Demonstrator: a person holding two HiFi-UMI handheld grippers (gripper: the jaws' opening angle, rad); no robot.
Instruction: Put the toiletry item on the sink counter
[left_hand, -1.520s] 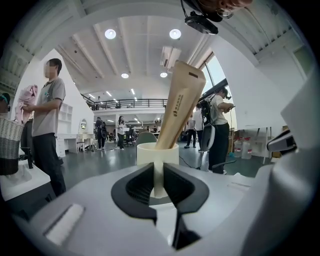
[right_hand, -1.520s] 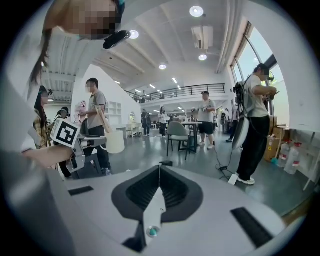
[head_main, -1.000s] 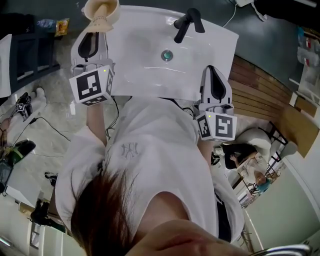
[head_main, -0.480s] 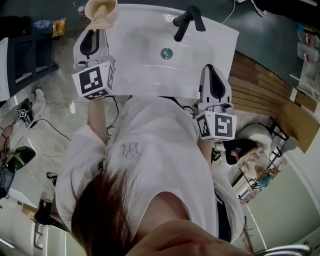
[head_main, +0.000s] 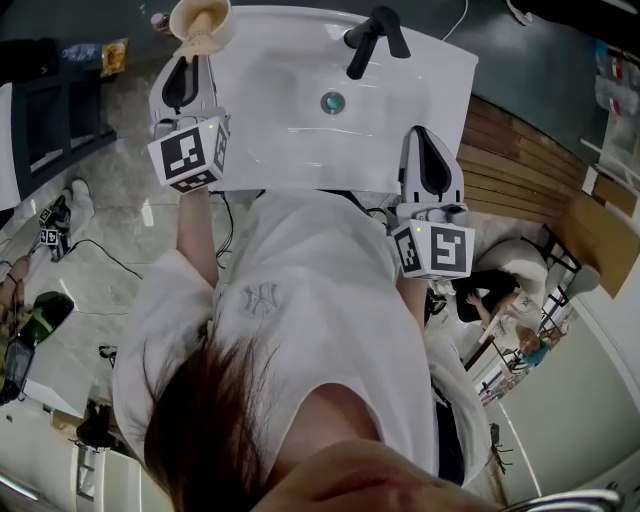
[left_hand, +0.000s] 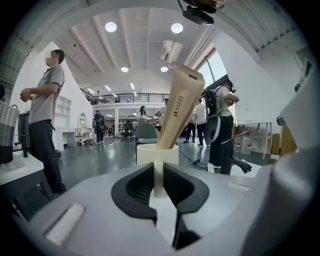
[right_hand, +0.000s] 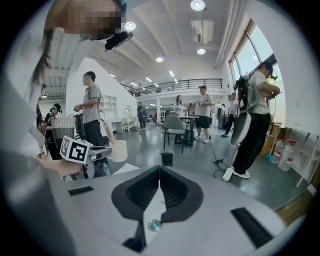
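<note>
We are leaning over the white sink counter (head_main: 290, 150), which is filling the upper middle of the head view. Our left tongs (left_hand: 158, 172) are reaching along the counter's left edge toward 11 o'clock and are pinching the near wall of a cream cup (head_main: 200, 20), a strip of that wall showing between the two jaws. Our right tongs (right_hand: 159, 170) are hanging over the counter's near right corner, at about 4 o'clock of the basin, with the jaws pressed together at the tips and nothing between them. The cup is sitting at the counter's far left corner; we cannot tell whether its base is touching the surface. A tan tube (left_hand: 180, 105) is standing in the cup, leaning toward 1 o'clock in the left gripper view. The black faucet (head_main: 372, 38) is rising at the basin's 12 o'clock, and the round drain (head_main: 333, 102) is lying just near of it.
</note>
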